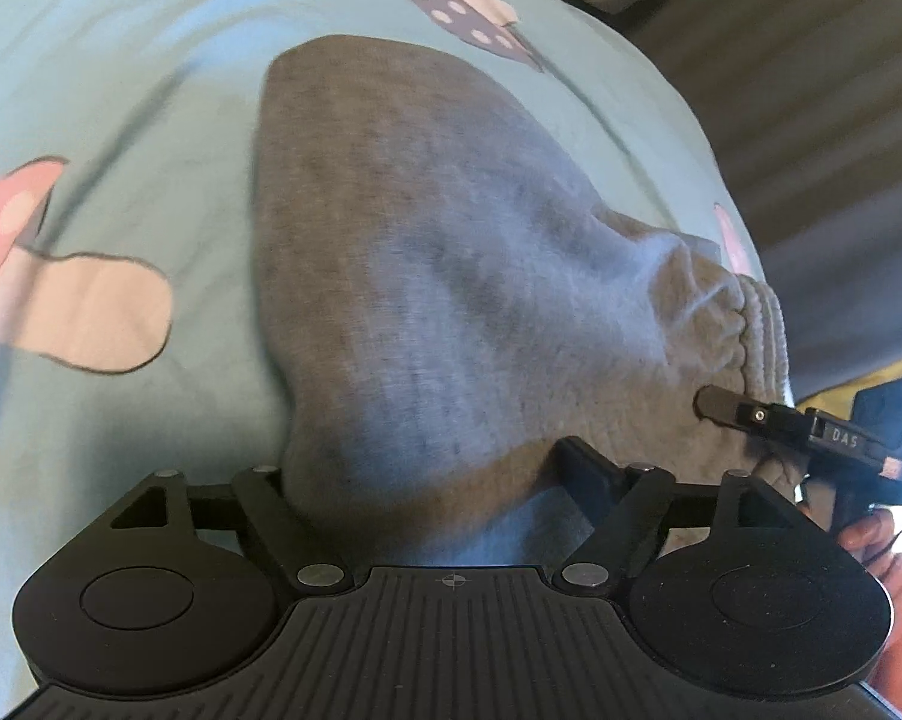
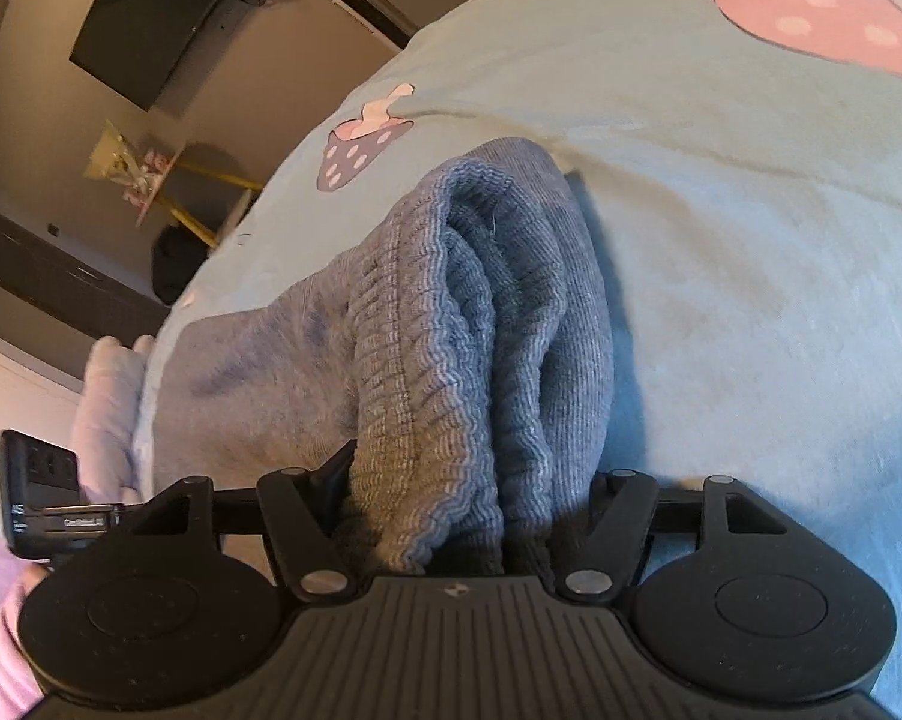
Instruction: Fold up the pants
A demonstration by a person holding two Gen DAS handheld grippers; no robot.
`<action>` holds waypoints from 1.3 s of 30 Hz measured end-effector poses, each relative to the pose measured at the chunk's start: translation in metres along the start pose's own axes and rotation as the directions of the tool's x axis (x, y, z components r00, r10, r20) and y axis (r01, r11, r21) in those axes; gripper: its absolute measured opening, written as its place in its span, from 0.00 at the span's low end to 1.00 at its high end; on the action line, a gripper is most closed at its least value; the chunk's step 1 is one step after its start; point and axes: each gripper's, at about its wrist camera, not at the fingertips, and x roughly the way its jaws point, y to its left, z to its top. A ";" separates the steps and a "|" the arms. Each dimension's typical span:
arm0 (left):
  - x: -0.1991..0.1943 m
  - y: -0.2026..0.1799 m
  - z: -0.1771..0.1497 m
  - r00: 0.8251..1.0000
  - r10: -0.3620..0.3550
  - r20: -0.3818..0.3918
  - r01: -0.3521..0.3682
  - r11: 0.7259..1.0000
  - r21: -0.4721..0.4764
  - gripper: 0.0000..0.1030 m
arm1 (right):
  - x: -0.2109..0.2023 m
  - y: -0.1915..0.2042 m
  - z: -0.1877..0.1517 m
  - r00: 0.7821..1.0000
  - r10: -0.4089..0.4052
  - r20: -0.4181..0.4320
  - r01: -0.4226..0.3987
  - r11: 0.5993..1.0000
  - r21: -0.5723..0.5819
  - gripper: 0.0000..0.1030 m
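Left wrist view looks over a pale turquoise bedsheet printed with pink and purple mushrooms (image 1: 150, 60), and on it lie the grey knitted sweatpants (image 1: 420, 276), folded into a thick, rounded bundle with the ribbed waistband bunched at one end. Fabric fills the left hand-held gripper (image 1: 426, 480), whose jaws clamp the near edge of the bundle. Right wrist view shows the right hand-held gripper (image 2: 451, 516) clenched on the stacked waistband layers (image 2: 451, 360).
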 end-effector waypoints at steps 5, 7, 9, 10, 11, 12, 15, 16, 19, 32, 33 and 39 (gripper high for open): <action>-0.005 -0.011 -0.006 0.998 0.042 0.038 -0.044 0.997 0.060 0.64 | -0.007 0.021 -0.010 0.996 -0.079 0.048 0.082 0.995 -0.056 0.56; -0.010 -0.012 -0.009 0.997 0.050 0.058 -0.054 0.996 0.073 0.53 | -0.011 0.030 -0.013 0.993 -0.098 0.073 0.103 0.992 -0.078 0.55; -0.016 -0.013 -0.010 0.996 0.055 0.076 -0.060 0.995 0.078 0.45 | -0.016 0.037 -0.015 0.990 -0.107 0.089 0.114 0.990 -0.080 0.54; -0.019 -0.014 -0.011 0.995 0.058 0.085 -0.065 0.994 0.084 0.40 | -0.019 0.042 -0.015 0.989 -0.108 0.098 0.116 0.989 -0.087 0.53; -0.022 -0.016 -0.011 0.994 0.062 0.094 -0.071 0.993 0.093 0.38 | -0.022 0.046 -0.015 0.988 -0.108 0.107 0.119 0.988 -0.098 0.53; -0.026 -0.018 -0.012 0.993 0.064 0.104 -0.075 0.992 0.105 0.35 | -0.025 0.052 -0.014 0.988 -0.106 0.116 0.119 0.987 -0.109 0.52; -0.034 -0.027 -0.010 0.990 0.073 0.120 -0.090 0.987 0.136 0.33 | -0.035 0.073 -0.011 0.985 -0.091 0.144 0.113 0.982 -0.154 0.51; -0.037 -0.029 -0.009 0.989 0.075 0.128 -0.093 0.985 0.146 0.33 | -0.036 0.081 -0.009 0.985 -0.085 0.150 0.111 0.979 -0.172 0.51; -0.046 -0.035 -0.002 0.983 0.084 0.162 -0.111 0.979 0.168 0.32 | -0.036 0.097 0.000 0.983 -0.078 0.165 0.111 0.973 -0.200 0.51; -0.061 0.005 0.050 0.944 0.190 0.268 -0.216 0.974 0.071 0.42 | 0.015 0.103 0.048 0.973 -0.112 0.203 0.145 0.977 -0.155 0.58; -0.058 0.012 0.050 0.942 0.222 0.251 -0.240 0.970 0.043 0.46 | 0.023 0.105 0.049 0.968 -0.166 0.190 0.194 0.971 -0.139 0.60; -0.081 0.030 0.016 0.922 0.231 0.310 -0.251 0.968 0.026 0.58 | 0.027 0.106 0.034 0.902 -0.369 0.225 0.413 0.889 -0.197 0.70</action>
